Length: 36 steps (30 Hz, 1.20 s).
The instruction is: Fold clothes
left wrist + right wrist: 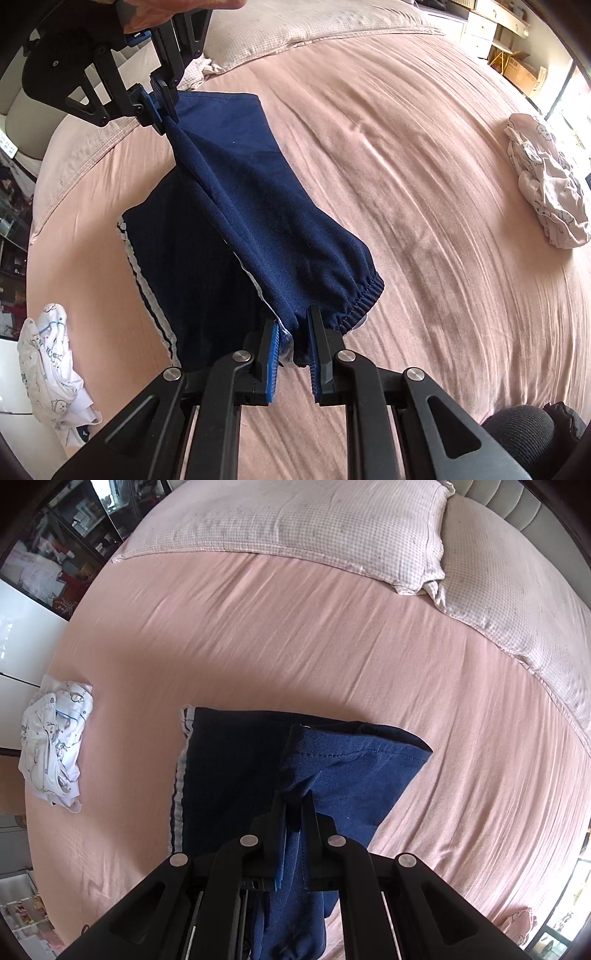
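Two grippers, both gripping the same navy trousers above the pink bed sheet. My left gripper has its fingers pinching the elastic waistband, blue pads pressed into the gathered cloth. My right gripper is clamped on the hem end of a trouser leg; in the left wrist view it shows at the far end of the trousers, with a hand on its grip above. The cloth runs taut between the two tools. Under the lifted layer, the rest of the trousers lies flat on the sheet, a white side stripe along its edge. Beyond the trousers, two checked pillows sit at the head of the bed. One crumpled white printed garment lies well apart from the trousers near the sheet's edge; another pale bundle lies well apart on the opposite side.
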Each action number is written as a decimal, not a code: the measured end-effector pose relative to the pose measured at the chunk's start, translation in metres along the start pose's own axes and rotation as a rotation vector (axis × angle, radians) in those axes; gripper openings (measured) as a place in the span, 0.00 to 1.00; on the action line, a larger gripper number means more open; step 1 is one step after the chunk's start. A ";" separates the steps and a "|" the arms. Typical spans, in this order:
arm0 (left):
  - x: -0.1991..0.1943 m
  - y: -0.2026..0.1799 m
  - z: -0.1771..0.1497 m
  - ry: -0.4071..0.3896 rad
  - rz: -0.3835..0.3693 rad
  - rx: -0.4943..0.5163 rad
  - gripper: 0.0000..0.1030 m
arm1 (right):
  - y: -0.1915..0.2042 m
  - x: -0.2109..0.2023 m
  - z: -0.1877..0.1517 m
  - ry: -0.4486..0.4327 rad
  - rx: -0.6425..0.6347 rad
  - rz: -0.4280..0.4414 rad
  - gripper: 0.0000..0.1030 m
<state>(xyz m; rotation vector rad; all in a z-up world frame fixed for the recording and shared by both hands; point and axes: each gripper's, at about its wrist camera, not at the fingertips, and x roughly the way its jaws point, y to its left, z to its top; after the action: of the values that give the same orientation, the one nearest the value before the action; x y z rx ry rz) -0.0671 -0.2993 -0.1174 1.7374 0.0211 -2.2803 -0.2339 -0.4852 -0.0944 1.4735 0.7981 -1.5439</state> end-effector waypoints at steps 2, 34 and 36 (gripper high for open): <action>0.001 0.011 -0.007 0.010 0.014 -0.021 0.11 | 0.011 0.005 0.007 -0.010 0.001 0.023 0.04; 0.038 0.096 -0.052 0.276 0.080 -0.248 0.62 | 0.050 0.006 0.016 -0.105 -0.012 0.198 0.78; 0.031 0.099 -0.050 0.257 0.080 -0.243 0.63 | 0.039 -0.002 0.007 -0.122 0.003 0.192 0.78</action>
<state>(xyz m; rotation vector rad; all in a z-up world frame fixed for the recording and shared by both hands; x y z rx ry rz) -0.0055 -0.3919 -0.1456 1.8495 0.2625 -1.8963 -0.2027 -0.5087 -0.0877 1.4000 0.5663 -1.4737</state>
